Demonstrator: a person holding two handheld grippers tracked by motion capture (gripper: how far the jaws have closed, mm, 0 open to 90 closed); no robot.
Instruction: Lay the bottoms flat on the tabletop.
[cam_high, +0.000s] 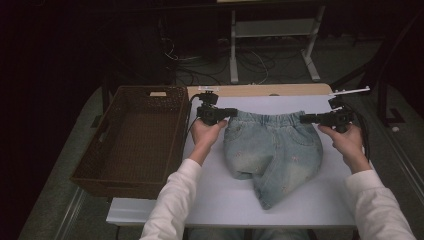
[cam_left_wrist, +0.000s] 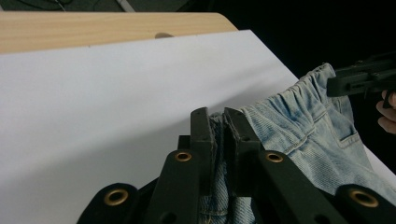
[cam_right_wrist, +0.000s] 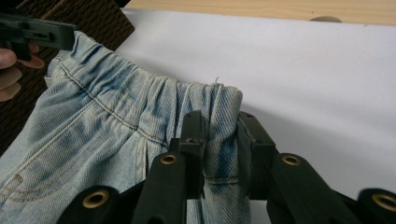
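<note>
Light blue denim shorts (cam_high: 272, 150) hang over the white table top (cam_high: 310, 200), held up by their elastic waistband at both ends. My left gripper (cam_high: 231, 112) is shut on the waistband's left corner; in the left gripper view its jaws pinch a thin fold of denim (cam_left_wrist: 218, 140), near my left gripper's tips (cam_left_wrist: 219, 122). My right gripper (cam_high: 306, 119) is shut on the right corner, where a thicker bunch of waistband (cam_right_wrist: 222, 126) sits between the jaws of my right gripper (cam_right_wrist: 220, 128). The legs trail on the table toward the front.
A dark woven basket (cam_high: 135, 137) stands at the left, right beside the table. A bare wooden strip (cam_high: 260, 90) runs along the table's far edge. Beyond it are cables and a white stand (cam_high: 272, 35) on the dark floor.
</note>
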